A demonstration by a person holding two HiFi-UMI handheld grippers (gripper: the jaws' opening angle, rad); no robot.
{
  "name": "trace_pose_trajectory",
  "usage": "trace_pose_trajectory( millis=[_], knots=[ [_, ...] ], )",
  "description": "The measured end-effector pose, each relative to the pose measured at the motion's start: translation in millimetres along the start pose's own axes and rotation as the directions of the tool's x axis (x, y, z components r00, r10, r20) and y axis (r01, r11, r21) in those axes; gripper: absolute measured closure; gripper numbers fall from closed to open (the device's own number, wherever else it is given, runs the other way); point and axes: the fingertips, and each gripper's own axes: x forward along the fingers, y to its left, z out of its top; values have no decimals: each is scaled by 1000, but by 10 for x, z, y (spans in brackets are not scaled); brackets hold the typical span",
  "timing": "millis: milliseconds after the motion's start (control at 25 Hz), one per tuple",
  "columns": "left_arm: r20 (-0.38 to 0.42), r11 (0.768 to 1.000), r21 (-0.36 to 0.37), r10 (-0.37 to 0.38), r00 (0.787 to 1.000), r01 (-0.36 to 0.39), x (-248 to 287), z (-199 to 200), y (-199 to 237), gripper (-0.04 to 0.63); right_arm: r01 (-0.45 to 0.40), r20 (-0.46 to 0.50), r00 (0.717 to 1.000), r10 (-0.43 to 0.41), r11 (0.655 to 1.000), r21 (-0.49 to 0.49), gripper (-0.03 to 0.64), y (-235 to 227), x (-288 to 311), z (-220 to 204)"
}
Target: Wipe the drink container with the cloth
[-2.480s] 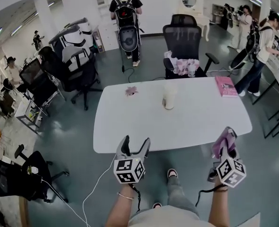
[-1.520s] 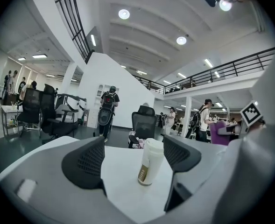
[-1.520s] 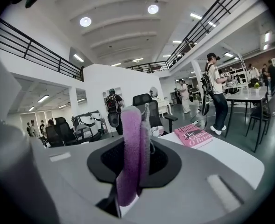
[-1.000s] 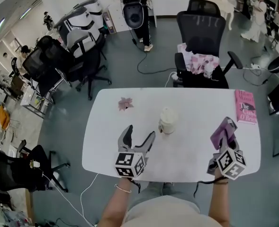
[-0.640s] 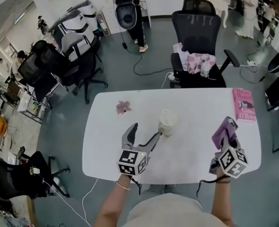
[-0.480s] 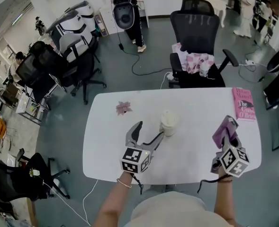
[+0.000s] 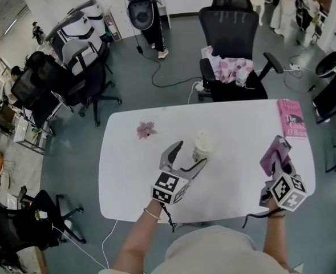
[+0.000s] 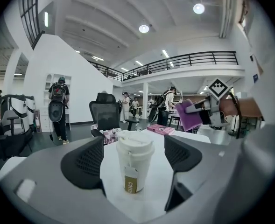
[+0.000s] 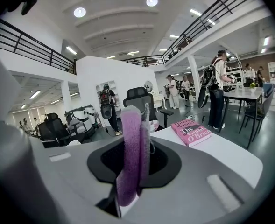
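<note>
white table [image 7: 128, 170], open office, black chair [image 7: 227, 21] behind far edge | lidded paper cup [image 7: 203, 146] mid-table, between spread jaws of left gripper [image 7: 189, 154], not touching | right gripper [image 7: 277, 158] clamps purple cloth [image 7: 270, 160] near right edge; pink book [image 7: 293, 119] far-right corner

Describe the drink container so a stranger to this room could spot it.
Start at the white table. Near its middle, before the open left gripper, stands a white lidded paper cup with a tan tag: the only upright thing, unlike the flat pink book.
</note>
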Motion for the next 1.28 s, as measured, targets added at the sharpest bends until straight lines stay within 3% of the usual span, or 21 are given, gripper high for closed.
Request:
trace_pose_trajectory(
  millis=[360,800,1280],
  knots=[
    [-29,995,43,-86,996,87,314,-94,-46,189,65,-39,997,-65,998,2,548,-83,-58,-136],
    [-47,992,32,-124,991,125,507,-194,-60,189,115,-68,991,-113,993,26,548,-185,-130,-256],
    [-69,987,57,-147,987,151,566,-236,-85,197,110,-84,991,-107,993,32,548,-97,-76,-314]
  ],
)
